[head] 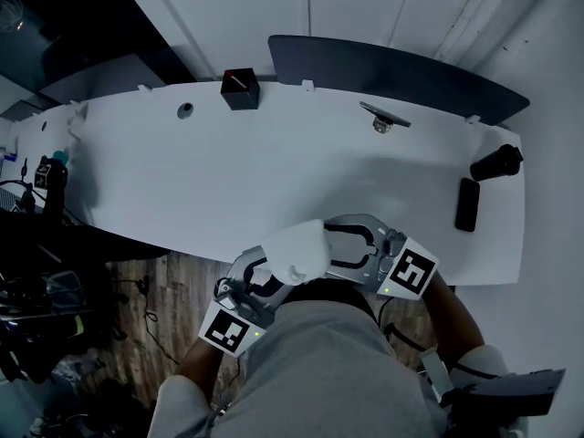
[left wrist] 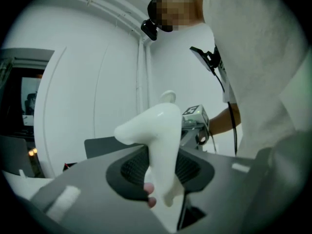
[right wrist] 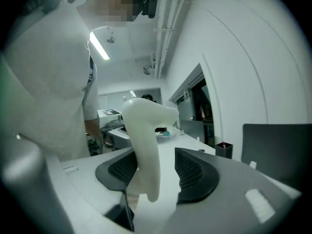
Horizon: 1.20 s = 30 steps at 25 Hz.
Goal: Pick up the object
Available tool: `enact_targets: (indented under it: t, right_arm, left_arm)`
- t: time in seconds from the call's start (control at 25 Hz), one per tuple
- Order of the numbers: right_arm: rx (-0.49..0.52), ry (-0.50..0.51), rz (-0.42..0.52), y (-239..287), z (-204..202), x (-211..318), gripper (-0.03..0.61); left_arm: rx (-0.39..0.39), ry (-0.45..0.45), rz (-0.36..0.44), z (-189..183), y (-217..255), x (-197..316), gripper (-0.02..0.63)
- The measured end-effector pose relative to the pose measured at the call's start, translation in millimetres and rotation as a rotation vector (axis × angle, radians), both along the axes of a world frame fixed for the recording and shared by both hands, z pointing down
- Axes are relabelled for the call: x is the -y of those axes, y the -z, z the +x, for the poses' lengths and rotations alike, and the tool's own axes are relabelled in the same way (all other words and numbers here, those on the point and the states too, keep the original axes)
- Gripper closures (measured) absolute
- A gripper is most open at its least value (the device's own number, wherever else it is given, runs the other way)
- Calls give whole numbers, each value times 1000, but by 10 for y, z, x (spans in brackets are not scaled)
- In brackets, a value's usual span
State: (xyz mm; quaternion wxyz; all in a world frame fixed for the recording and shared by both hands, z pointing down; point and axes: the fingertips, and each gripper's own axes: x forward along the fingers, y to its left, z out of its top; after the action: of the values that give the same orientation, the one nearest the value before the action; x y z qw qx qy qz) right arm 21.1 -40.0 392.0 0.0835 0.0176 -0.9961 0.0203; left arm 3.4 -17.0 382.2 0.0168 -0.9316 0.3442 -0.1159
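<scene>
A glossy white object (head: 294, 252) with a bent, pistol-like shape hangs over the white desk's (head: 274, 172) near edge, close to the person's body. My left gripper (head: 263, 279) is shut on it: in the left gripper view the white object (left wrist: 158, 140) stands upright with both ribbed dark pads pressed on its stem, at my left gripper (left wrist: 161, 172). My right gripper (head: 330, 249) reaches in from the other side and stands open. In the right gripper view the white object (right wrist: 146, 145) leans on the left pad, with a gap to the right pad at my right gripper (right wrist: 156, 172).
On the desk stand a black square cup (head: 241, 88) at the back, a small metal stand (head: 383, 117), a black cylinder (head: 497, 162) and a black phone (head: 467, 204) at the right. A dark screen panel (head: 392, 67) runs behind. Cluttered gear and a wooden floor lie at the left.
</scene>
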Motion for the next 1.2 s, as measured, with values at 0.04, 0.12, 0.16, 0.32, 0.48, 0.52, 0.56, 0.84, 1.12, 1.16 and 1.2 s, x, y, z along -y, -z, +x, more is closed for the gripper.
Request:
enact_targets:
  t: [0.04, 0.12, 0.16, 0.32, 0.48, 0.52, 0.56, 0.84, 1.12, 1.16, 1.2]
  right_arm:
    - [-2, 61, -12, 1, -14, -102, 336]
    - [-6, 153, -18, -9, -19, -281, 383]
    - [-1, 177, -18, -13, -15, -344, 392]
    - [35, 210, -30, -8, -27, -504, 430]
    - [15, 192, 8, -52, 0, -580, 436]
    - [16, 189, 7, -55, 12, -599, 436]
    - [16, 188, 7, -54, 25, -614, 436]
    - [169, 9, -37, 228, 104, -353, 437]
    - [-22, -301, 157, 50, -207, -258, 437]
    - [-55, -362, 173, 19, -276, -267, 437]
    - [-75, -425, 183, 1, -353, -274, 437]
  left_arm:
    - [0, -24, -14, 46, 5, -68, 477]
    - [0, -48, -38, 90, 11, -170, 477]
    - [0, -50, -51, 93, 11, -206, 477]
    - [16, -51, -79, 74, 25, -323, 477]
    - [71, -58, -40, 108, 22, -390, 472]
    - [80, -65, -36, 123, 28, -405, 469]
    - [87, -73, -35, 136, 39, -420, 468]
    - [16, 54, -49, -418, 200, -458, 484]
    - [4, 407, 18, -1211, -8, -548, 612]
    - [-11, 439, 16, -1261, -49, -590, 612]
    - [-33, 476, 12, -1306, -84, -612, 612]
